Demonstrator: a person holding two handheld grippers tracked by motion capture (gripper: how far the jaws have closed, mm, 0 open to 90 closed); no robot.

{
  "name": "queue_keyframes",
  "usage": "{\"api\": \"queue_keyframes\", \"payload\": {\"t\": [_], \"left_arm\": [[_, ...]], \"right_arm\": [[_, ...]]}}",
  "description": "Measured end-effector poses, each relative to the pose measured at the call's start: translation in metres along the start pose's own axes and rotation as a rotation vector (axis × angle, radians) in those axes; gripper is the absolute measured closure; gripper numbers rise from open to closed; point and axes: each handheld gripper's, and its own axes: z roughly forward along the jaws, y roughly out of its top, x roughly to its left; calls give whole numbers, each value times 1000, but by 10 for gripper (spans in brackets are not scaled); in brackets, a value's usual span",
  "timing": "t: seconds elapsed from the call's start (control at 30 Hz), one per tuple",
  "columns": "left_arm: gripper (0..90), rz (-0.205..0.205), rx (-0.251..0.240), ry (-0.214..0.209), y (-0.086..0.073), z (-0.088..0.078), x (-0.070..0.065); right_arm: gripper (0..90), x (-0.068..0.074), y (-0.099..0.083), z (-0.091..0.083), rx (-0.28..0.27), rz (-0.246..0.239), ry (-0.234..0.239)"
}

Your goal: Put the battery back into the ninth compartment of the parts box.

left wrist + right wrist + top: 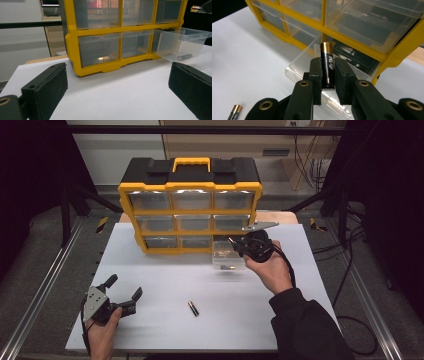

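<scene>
Battery [327, 65] clamped in right gripper [328, 75], gold end toward drawer [298, 66].

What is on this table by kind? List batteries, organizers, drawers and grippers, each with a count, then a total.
Batteries: 3 (held battery, loose battery, stored battery)
Organizer: 1
Drawers: 9, including the pulled-out drawer
Grippers: 2 (left gripper open, right gripper shut on the held battery)
Total: 15
</scene>
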Motion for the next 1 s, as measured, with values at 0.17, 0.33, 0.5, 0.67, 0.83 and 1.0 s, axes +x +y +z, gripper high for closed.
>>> {"api": "queue_keyframes", "payload": {"t": [0.17, 0.33, 0.5, 0.67, 0.83, 1.0], "left_arm": [[20, -3, -2, 1, 0, 0, 1], [20, -1, -2, -2, 0, 0, 0], [20, -3, -3, -1, 0, 0, 1], [20, -3, -6, 1, 0, 0, 1], [21, -4, -6, 1, 0, 0, 1], [20, -4, -6, 1, 0, 0, 1]], "right_arm": [[766, -4, 0, 7, 19, 4, -2], [766, -6, 0, 13, 35, 8, -3], [766, -7, 1, 18, 49, 6, -3], [765, -7, 2, 21, 50, 6, -6], [637, -6, 2, 26, 41, 11, -35], [557, -4, 3, 23, 16, 11, -41]]}}
